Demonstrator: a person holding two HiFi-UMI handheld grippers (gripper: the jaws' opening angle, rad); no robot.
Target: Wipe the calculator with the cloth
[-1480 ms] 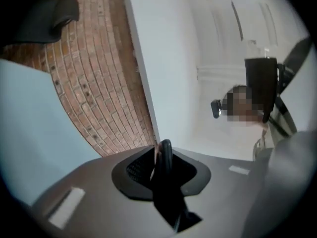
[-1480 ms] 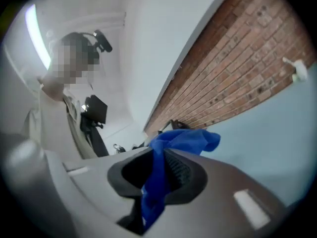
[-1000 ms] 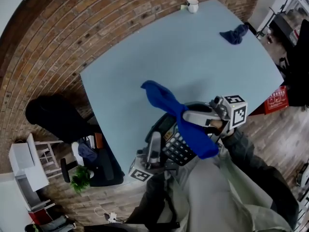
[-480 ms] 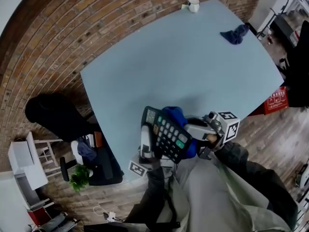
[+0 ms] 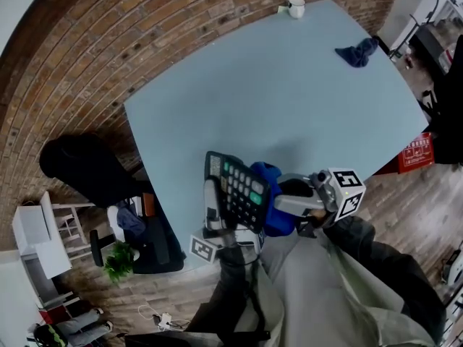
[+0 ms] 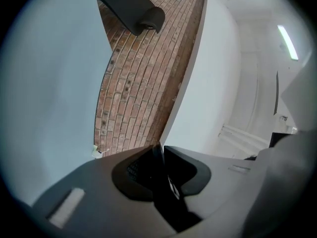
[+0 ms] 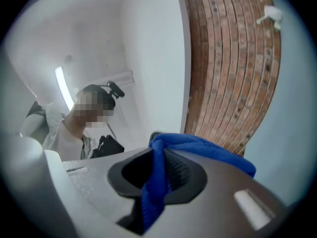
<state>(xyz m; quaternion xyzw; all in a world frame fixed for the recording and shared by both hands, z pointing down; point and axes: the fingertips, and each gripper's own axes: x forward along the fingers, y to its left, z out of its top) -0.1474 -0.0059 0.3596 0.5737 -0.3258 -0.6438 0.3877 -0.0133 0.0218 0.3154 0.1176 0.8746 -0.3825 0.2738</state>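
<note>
In the head view the black calculator [image 5: 236, 191] is held up above the table's near edge, keys facing me. My left gripper [image 5: 212, 202] is shut on its left edge; in the left gripper view that edge shows as a thin dark slab [image 6: 159, 175] pinched between the jaws. The bright blue cloth [image 5: 270, 198] is bunched against the calculator's right and back side. My right gripper [image 5: 281, 197] is shut on the cloth, and in the right gripper view the blue cloth [image 7: 157, 182] runs down between the jaws and folds over the upper finger.
The light blue table [image 5: 253, 92] carries a white mug [image 5: 295, 7] at its far corner and a second, darker blue cloth [image 5: 356, 52] near the right edge. A black chair [image 5: 79, 166] and a potted plant [image 5: 119, 263] stand on the floor at left, a red box [image 5: 414, 150] at right.
The calculator has been tipped up from lying flat and shifted a little left. The cloth, earlier draped long across it, is now bunched behind it. Both grippers moved left.
</note>
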